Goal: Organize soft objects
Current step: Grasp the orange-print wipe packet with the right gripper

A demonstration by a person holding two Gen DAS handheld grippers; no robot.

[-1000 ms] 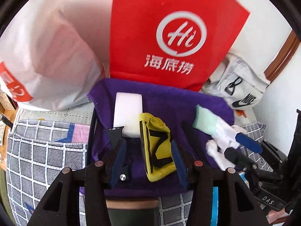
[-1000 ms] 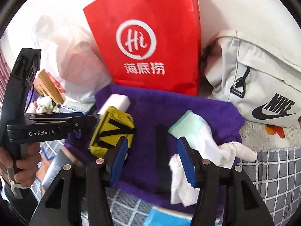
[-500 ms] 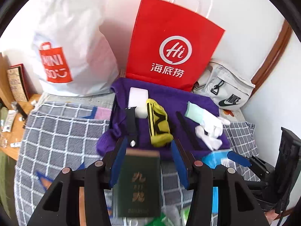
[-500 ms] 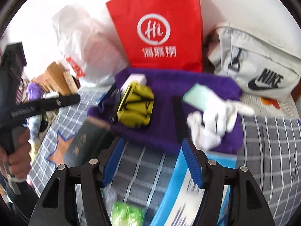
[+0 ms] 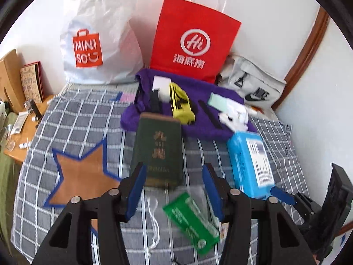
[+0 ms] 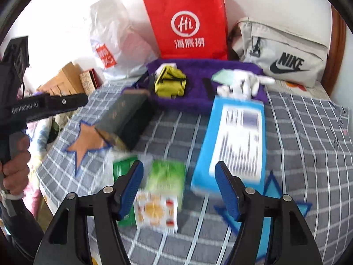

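Observation:
A purple fuzzy cloth lies at the back of the bed. On it rest a yellow-and-black fabric piece, a white block, a mint-and-white glove and black straps. My left gripper is open and empty, above the near end of a dark green book. My right gripper is open and empty, over green packets beside a blue box.
A red paper bag, a white Miniso bag and a grey Nike bag stand against the wall. A green packet lies near me. The checked bedspread has star patches. A cluttered wooden table is left.
Both grippers have pulled back from the purple cloth toward the near side of the bed. The book, blue box and packets have come into view. Both stay open and empty.

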